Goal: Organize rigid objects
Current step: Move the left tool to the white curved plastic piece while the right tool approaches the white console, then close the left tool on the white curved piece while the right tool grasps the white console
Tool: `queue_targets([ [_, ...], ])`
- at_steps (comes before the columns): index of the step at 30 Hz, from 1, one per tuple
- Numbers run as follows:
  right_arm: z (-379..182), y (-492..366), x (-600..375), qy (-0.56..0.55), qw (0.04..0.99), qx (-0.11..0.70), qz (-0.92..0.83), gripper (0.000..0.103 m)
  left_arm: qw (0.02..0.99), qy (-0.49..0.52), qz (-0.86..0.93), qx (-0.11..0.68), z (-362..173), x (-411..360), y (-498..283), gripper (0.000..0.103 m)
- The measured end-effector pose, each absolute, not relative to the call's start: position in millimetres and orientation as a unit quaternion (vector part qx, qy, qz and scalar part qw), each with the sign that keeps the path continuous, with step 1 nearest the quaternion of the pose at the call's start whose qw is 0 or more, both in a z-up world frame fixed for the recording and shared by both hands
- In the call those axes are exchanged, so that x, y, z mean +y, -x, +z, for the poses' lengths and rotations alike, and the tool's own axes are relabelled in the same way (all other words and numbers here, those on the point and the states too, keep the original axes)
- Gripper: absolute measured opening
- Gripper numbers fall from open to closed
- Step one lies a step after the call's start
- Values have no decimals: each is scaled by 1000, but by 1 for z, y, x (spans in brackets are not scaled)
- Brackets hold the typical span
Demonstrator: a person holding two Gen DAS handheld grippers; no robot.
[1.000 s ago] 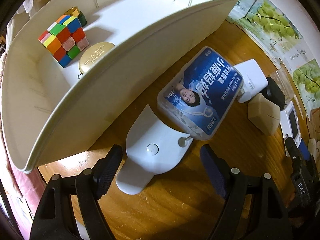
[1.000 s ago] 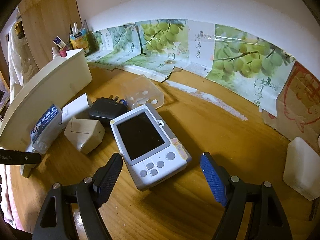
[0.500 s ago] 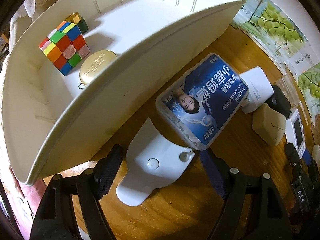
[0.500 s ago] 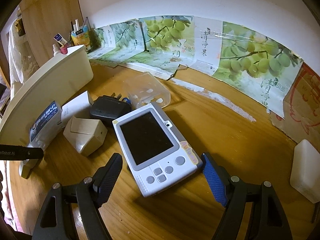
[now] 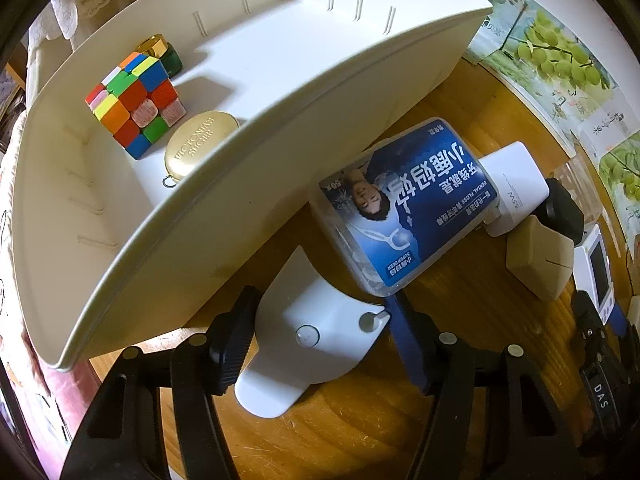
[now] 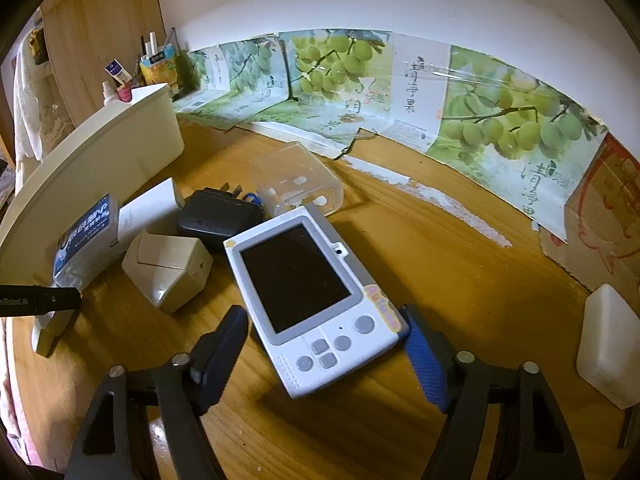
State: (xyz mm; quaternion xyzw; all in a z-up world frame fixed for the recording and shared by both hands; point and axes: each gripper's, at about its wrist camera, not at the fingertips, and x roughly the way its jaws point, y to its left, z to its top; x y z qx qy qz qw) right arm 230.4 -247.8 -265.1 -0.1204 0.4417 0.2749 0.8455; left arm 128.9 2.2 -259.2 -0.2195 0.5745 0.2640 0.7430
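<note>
Left wrist view. The left gripper (image 5: 320,332) had just been closing around a flat white plastic piece with two round studs (image 5: 316,332), which lay on the wooden table (image 5: 360,432) between the jaws. The left pad met its edge and the right blue pad sat at its stud corner; whether the pinch was firm could not be told. Judged light, stiff and slippery; best taken across its narrow edges. Just ahead and right leaned a clear box with a blue dental-floss label (image 5: 412,208), likely light and smooth-walled. Ahead and left stood a cream plastic storage bin (image 5: 224,200), holding a multicoloured puzzle cube (image 5: 136,104), a round gold tin (image 5: 200,144) and a small dark jar with a gold cap (image 5: 160,50); most of its floor was bare.

Right wrist view. The right gripper (image 6: 320,344) had just been closing on a white-and-grey handheld device with a dark screen (image 6: 308,292), lying on the table between the jaws. The right pad touched its lower corner; the left stood a little apart, so nothing was clamped. Judged rigid, moderately heavy, with a fragile screen; grip the side edges. Further ahead stood a clear empty plastic case (image 6: 300,180).
</note>
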Motion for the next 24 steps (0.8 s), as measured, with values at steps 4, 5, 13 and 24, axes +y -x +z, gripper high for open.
queue_targets([
  [4,-265,-229,-249,123,843,444,276,72,743,220,264,575,-259,2,-129,67],
  [5,-264,-229,-249,124,843,445,276,71,743,220,264,575,-259,2,-130,67],
  [13,-263,-226,-250,127,840,451,272,69,742,218,260,577,-260,-4,-124,67],
  [24,-259,-220,-256,137,841,457,256,69,746,226,245,577,-264,-7,-110,67],
])
